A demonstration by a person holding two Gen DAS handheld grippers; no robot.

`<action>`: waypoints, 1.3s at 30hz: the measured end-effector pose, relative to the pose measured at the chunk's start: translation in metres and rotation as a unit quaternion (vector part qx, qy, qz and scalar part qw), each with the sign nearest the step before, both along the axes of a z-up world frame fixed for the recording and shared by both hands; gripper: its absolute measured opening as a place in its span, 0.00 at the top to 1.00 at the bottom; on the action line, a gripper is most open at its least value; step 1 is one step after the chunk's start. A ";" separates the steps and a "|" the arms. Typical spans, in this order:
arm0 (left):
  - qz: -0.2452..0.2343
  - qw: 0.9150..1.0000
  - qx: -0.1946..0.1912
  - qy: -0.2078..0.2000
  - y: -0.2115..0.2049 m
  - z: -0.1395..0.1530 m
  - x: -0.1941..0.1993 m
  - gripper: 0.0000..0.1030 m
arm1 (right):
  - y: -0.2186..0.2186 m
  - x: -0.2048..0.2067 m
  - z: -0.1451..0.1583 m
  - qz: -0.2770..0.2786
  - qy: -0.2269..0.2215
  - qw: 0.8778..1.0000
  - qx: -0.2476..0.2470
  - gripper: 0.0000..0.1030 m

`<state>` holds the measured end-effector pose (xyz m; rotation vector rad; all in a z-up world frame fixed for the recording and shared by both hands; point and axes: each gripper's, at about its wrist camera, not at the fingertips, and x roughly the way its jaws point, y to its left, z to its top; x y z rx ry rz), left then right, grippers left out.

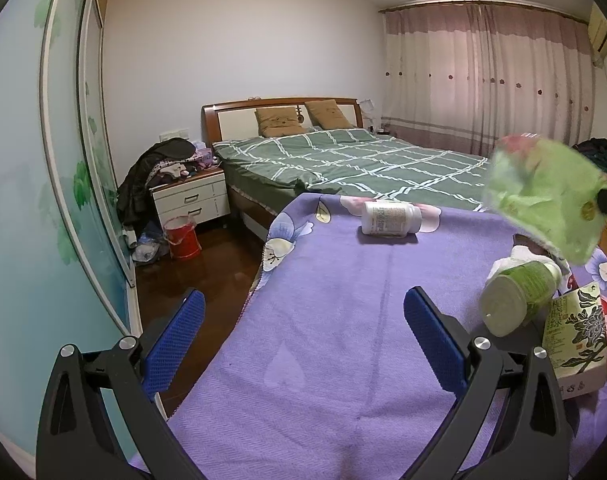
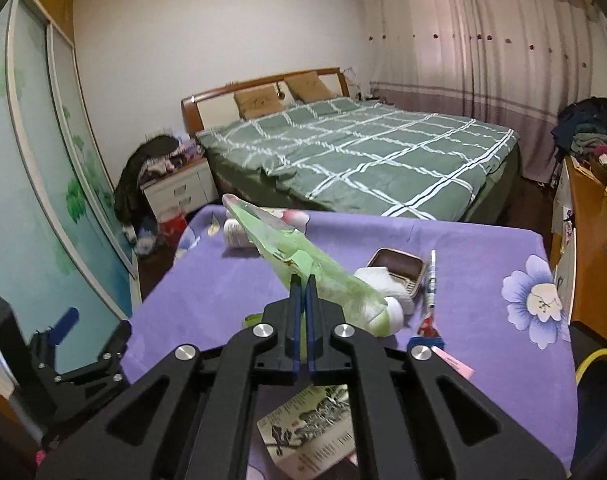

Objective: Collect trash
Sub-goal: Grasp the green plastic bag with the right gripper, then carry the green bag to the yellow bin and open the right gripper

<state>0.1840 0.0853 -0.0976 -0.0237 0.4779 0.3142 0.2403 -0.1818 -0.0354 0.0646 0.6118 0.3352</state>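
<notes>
My right gripper (image 2: 303,280) is shut on a green plastic wrapper (image 2: 279,246) and holds it above the purple-covered table (image 2: 483,248); the wrapper also shows at the right of the left wrist view (image 1: 543,196). My left gripper (image 1: 303,312) is open and empty over the table's near left part (image 1: 323,340). A white pill bottle (image 1: 389,218) lies on its side at the far edge. A green-labelled bottle (image 1: 515,296) lies beside a printed carton (image 1: 579,336), with a crumpled tissue (image 2: 383,280) close by.
A brown tray (image 2: 399,266) and a tube-like packet (image 2: 430,292) lie on the table's right part. A red bucket (image 1: 181,236) stands on the floor by the nightstand (image 1: 191,196). A green bed (image 2: 355,152) lies beyond; a wooden cabinet (image 2: 587,240) stands right.
</notes>
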 end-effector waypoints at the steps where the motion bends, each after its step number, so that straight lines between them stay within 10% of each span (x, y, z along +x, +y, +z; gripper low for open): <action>1: -0.001 1.000 0.000 0.000 -0.001 0.000 0.000 0.05 | -0.005 -0.003 0.002 -0.005 -0.003 1.000 0.003 0.98; 17: -0.039 0.999 -0.004 -0.002 -0.007 0.003 -0.002 0.05 | -0.151 -0.074 0.023 -0.172 -0.052 0.984 0.011 0.98; 39: -0.087 0.996 -0.009 0.002 -0.027 0.003 0.002 0.05 | -0.318 -0.109 -0.081 -0.360 0.068 0.930 -0.013 0.98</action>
